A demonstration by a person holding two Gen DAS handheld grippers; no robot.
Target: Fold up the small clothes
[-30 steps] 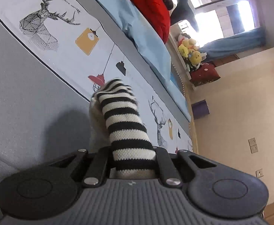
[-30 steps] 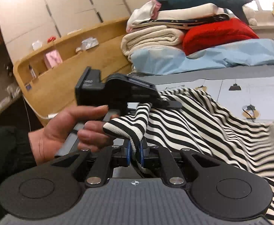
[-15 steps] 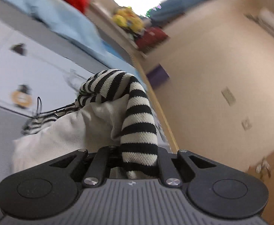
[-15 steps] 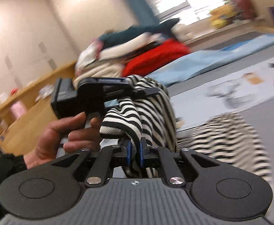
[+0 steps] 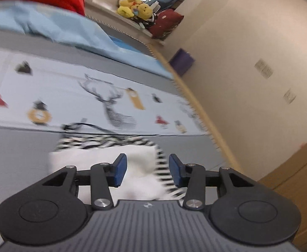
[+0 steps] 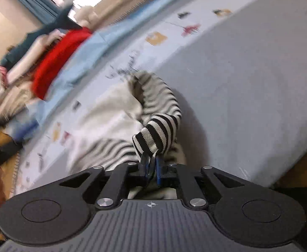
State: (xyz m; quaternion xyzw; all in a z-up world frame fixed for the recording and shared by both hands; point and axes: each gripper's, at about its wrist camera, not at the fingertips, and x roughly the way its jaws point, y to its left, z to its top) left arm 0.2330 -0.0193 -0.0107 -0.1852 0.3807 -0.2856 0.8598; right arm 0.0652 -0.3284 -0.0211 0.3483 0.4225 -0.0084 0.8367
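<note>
The left gripper [image 5: 147, 169] has just been opening, its blue pads [image 5: 120, 169] clear of the striped garment [image 5: 111, 153] lying at twelve o'clock on the grey mattress [image 5: 17, 153].

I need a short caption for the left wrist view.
Left claw open above the folded striped garment on the grey bed.

Ribbed knit striped garment [image 6: 159, 126], matt grey cloth bed cover [image 6: 248, 73], smooth wooden bed frame [image 5: 208, 117].
</note>
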